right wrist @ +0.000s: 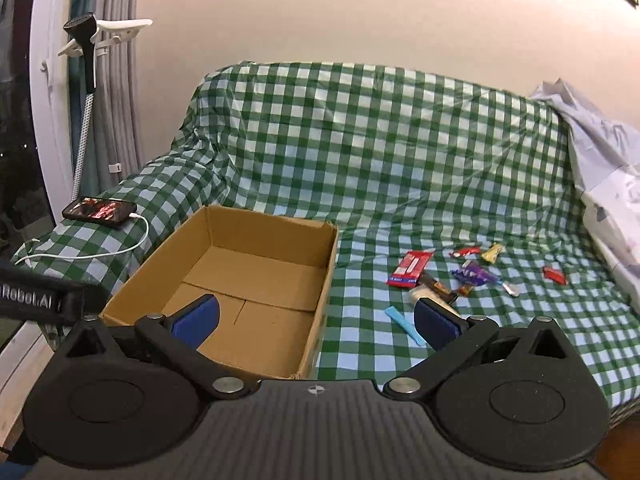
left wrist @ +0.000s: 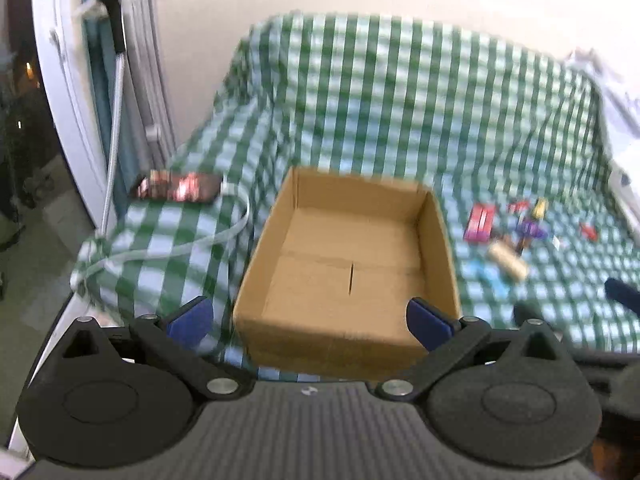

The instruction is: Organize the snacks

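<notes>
An empty open cardboard box [left wrist: 352, 264] [right wrist: 240, 280] sits on a sofa covered in a green checked cloth [right wrist: 380, 152]. To its right lie several small wrapped snacks: a red pack [right wrist: 410, 268] [left wrist: 480, 222], a purple one [right wrist: 474, 274], a yellow one [right wrist: 492, 252], a small red one [right wrist: 555, 275], a blue strip [right wrist: 404, 325] and a beige bar [left wrist: 508, 260]. My left gripper [left wrist: 310, 320] is open and empty over the box's near wall. My right gripper [right wrist: 318, 320] is open and empty above the box's right near corner.
A phone [right wrist: 98, 210] [left wrist: 180, 188] on a white charging cable [right wrist: 92, 254] lies on the sofa's left arm. A garment steamer on a stand [right wrist: 86, 40] and curtains stand at the left. A pale bedsheet [right wrist: 600, 160] lies over the sofa's right end.
</notes>
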Motion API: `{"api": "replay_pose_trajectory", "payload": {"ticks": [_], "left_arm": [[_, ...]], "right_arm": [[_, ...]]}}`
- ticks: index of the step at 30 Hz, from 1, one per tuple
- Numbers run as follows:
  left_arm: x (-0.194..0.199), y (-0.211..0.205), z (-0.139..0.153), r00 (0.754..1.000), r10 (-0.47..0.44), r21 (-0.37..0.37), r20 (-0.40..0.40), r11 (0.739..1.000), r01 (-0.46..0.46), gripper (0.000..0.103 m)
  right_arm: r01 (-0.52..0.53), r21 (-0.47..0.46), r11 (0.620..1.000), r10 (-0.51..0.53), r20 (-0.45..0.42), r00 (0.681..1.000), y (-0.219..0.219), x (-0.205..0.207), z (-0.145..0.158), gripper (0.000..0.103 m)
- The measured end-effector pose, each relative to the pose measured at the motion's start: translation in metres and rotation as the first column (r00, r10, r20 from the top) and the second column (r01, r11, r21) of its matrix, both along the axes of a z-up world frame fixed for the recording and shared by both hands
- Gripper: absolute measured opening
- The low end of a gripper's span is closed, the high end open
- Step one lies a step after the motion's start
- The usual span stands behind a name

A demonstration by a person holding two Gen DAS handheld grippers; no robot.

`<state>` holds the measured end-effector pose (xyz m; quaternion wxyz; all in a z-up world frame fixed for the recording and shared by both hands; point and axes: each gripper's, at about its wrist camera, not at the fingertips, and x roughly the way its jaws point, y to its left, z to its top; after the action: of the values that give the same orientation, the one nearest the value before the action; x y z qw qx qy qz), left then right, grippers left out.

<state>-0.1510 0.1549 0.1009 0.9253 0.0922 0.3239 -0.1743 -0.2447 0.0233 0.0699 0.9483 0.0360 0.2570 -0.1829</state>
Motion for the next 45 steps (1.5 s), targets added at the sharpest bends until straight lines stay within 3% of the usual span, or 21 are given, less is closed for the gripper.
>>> {"api": "replay_pose_trajectory", "payload": {"ticks": [3,8,15,18,21,23,32,36,45], "left_arm": [[-0.012,0.0,0.01,0.999,-0.018,-0.061,0.049,0.998,0.021,0.103],[-0.008,-0.004,0.001,0.999,-0.02,-0.101,-0.036,0.995,0.017,0.103],[0.005,0.012,-0.011,0.998,0.056,-0.074,-0.037,0.996,-0.059,0.103],[0.002,0.026,-0.019,0.998,0.061,-0.048,0.018,0.997,-0.06,0.103],[-0.004,0.021,-0.023,0.995,0.053,0.025,0.08,0.998,-0.055,0.103],[-0.005,0.017,-0.025,0.997,0.035,0.051,0.072,0.998,-0.039,0.103],[-0.009,0.025,-0.033,0.999,-0.003,0.041,0.054,0.999,0.001,0.103],[-0.013,0.014,-0.036,0.996,-0.009,0.065,0.083,0.998,0.004,0.103],[-0.003,0.011,-0.046,0.999,-0.005,0.091,0.039,0.996,0.001,0.103]], "right_arm": [[-0.019,-0.022,1.0,0.019,0.018,1.0,0.006,-0.007,0.008,0.103],[-0.023,-0.036,0.999,0.024,0.036,0.999,0.013,-0.007,0.021,0.102],[-0.015,0.001,1.0,0.015,0.046,0.999,0.009,-0.011,0.021,0.102],[-0.004,-0.025,1.0,0.006,0.059,0.998,0.013,-0.011,0.023,0.102],[-0.042,-0.025,0.999,0.044,0.068,0.997,0.013,-0.014,0.022,0.103],[-0.056,-0.014,0.998,0.057,0.062,0.996,0.013,-0.013,0.021,0.103],[-0.04,0.0,0.999,0.04,0.034,0.999,0.01,-0.01,0.018,0.103],[-0.041,0.004,0.999,0.041,0.028,0.999,0.009,-0.006,0.015,0.103],[-0.046,0.042,0.998,0.046,-0.001,0.999,0.002,0.0,0.006,0.103]]}}
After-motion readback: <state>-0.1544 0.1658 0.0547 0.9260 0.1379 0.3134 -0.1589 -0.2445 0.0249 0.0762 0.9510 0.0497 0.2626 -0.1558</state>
